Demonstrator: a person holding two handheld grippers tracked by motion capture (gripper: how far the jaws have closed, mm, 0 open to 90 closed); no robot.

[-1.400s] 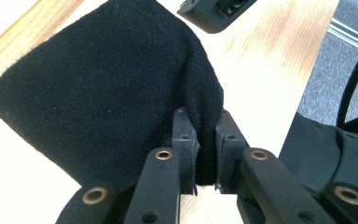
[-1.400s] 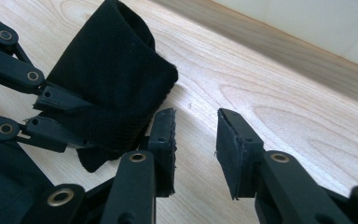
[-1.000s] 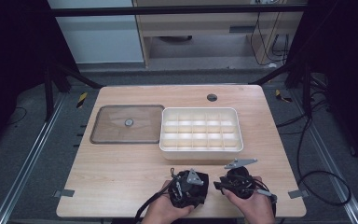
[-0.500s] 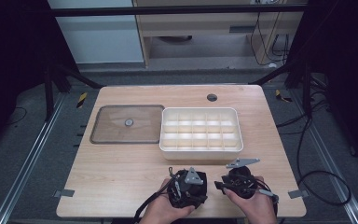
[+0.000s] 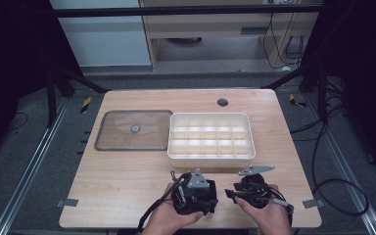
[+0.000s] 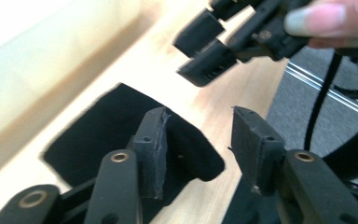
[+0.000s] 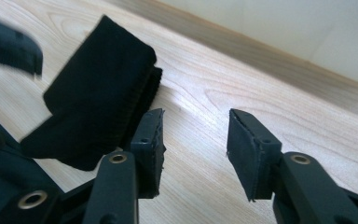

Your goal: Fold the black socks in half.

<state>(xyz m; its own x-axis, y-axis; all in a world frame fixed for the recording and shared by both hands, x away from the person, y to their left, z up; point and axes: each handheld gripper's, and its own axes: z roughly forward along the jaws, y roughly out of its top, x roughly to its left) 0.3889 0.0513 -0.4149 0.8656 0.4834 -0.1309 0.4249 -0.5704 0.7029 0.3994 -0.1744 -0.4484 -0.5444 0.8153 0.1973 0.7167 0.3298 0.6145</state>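
In the high view, one wooden surface [image 5: 127, 196] carries one white divided box [image 5: 210, 136] near the middle and, just to its left, one flat clear lid [image 5: 134, 129] with a small knob at its centre. Two hands come in at the near edge, each with one set of tongs: the left tongs [image 5: 188, 178] and the right tongs [image 5: 231, 194] sit close together, in front of the box. The black cloth cannot be made out between them here. Against the frame of a second ago, box and lid lie where they were; the left hand sits slightly higher in the frame and the right has kept its place. In the left gripper view, the one black cloth [image 6: 107, 130] is a soft, matte, folded piece lying flat on the wood by the box wall; its near part is behind the left pad. These tongs [image 6: 200, 149] stand apart, having just been opening, with bare wood in the gap and no pad pressing on the cloth. The other tongs hang above, jaws parted. In the right gripper view, the cloth [image 7: 98, 102] shows a doubled, ribbed edge and lies just left of the tongs [image 7: 196, 149], free of them. These too stand apart and have just been opening, with only wood between.
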